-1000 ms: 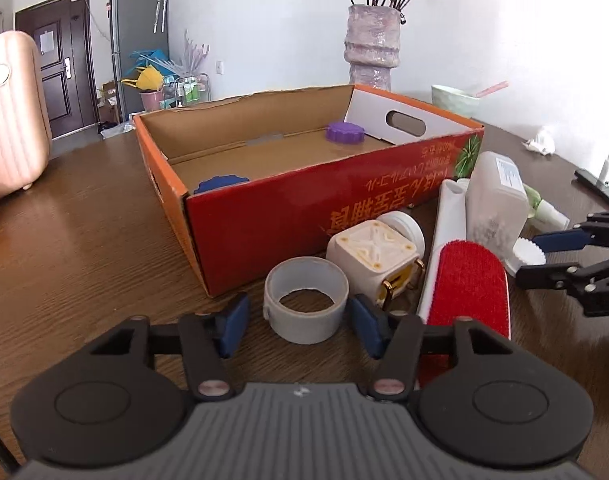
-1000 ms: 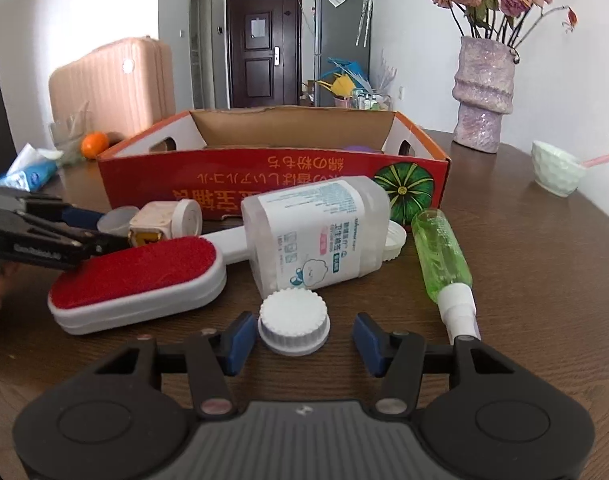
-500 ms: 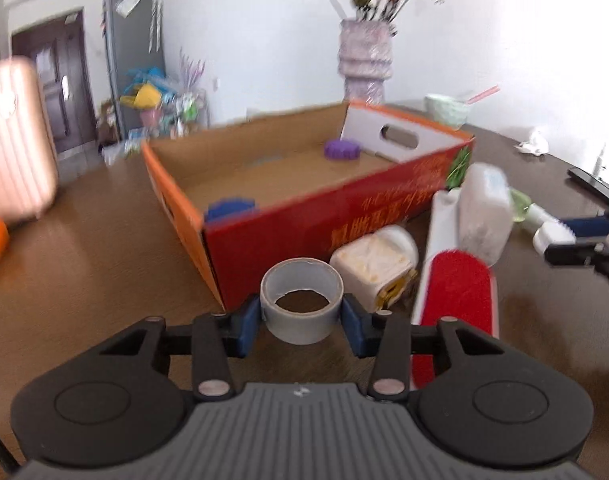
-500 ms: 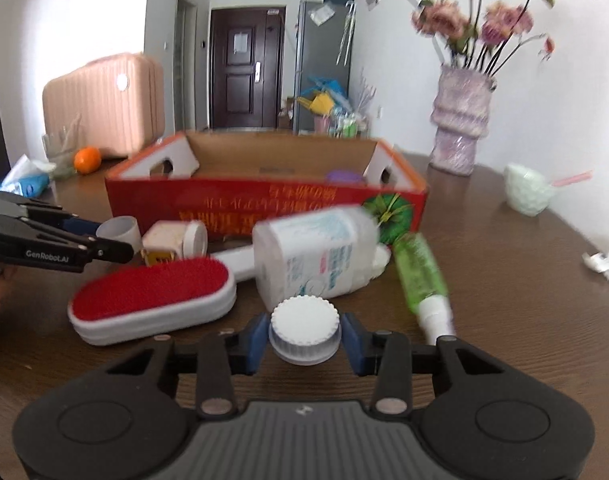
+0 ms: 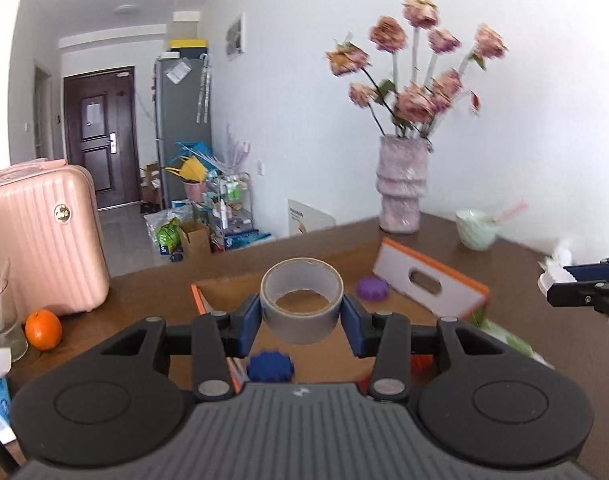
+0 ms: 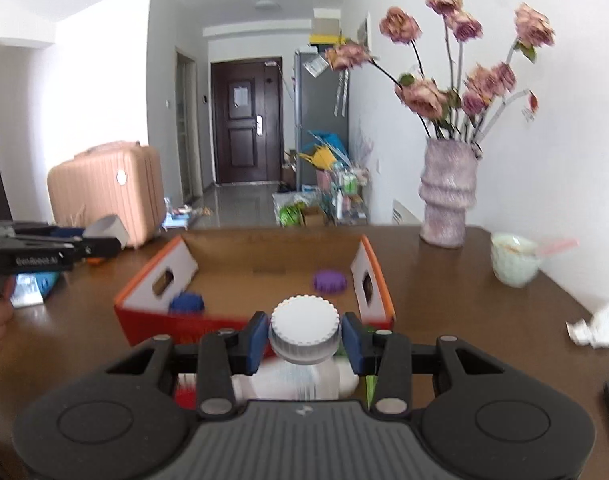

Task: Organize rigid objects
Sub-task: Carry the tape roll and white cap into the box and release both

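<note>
My left gripper (image 5: 301,316) is shut on a grey roll of tape (image 5: 301,305), held in the air over the near side of the red cardboard box (image 5: 428,276). My right gripper (image 6: 304,338) is shut on a white ridged cap (image 6: 304,328), raised in front of the same box (image 6: 248,322). Inside the box lie a purple cap (image 6: 330,281) and a blue cap (image 6: 187,303). Below the right gripper a white bottle (image 6: 296,382) lies on the table, partly hidden. Each gripper shows at the edge of the other's view: the left gripper (image 6: 100,238), the right gripper (image 5: 552,284).
A vase of pink flowers (image 6: 448,196) and a pale green bowl (image 6: 512,258) stand on the wooden table (image 6: 464,312) behind and right of the box. Crumpled tissue (image 6: 596,326) lies at the right. An orange (image 5: 43,329) and a glass (image 5: 2,320) sit at the left.
Both grippers closed, the left on the tape roll and the right on the white cap, then lifted them off the table to above box height.
</note>
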`<state>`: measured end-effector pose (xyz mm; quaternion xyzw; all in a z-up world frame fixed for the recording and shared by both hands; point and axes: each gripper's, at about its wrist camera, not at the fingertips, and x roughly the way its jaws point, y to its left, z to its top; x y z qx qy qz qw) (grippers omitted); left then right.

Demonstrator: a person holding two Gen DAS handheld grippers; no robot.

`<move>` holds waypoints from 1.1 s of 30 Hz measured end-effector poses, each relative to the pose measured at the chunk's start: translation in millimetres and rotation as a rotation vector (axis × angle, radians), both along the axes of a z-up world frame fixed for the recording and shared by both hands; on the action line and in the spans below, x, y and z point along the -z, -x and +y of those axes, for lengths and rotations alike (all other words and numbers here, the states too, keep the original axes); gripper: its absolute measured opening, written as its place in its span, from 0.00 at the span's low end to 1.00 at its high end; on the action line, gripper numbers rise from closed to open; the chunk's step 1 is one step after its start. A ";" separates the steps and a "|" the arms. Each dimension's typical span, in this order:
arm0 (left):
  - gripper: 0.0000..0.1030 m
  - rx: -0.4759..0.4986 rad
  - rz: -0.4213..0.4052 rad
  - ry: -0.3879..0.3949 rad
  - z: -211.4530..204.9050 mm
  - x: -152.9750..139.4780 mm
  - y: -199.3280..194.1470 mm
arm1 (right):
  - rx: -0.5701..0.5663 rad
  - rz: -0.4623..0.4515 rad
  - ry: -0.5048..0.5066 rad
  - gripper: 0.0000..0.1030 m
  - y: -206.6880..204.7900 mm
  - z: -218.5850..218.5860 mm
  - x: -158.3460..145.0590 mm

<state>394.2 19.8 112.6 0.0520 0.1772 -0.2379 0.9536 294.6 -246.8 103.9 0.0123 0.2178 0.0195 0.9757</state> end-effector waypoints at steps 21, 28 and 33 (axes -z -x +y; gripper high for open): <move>0.56 -0.213 0.324 0.001 -19.3 56.9 -191.0 | -0.084 0.446 -0.064 0.44 -323.5 18.1 72.0; 0.62 -0.203 0.237 -0.025 -26.1 42.1 -167.3 | -0.073 0.354 -0.110 0.66 -284.2 6.5 43.6; 0.76 -0.148 0.145 0.000 -26.8 14.8 -114.9 | -0.052 0.258 -0.107 0.78 -213.2 -19.2 7.3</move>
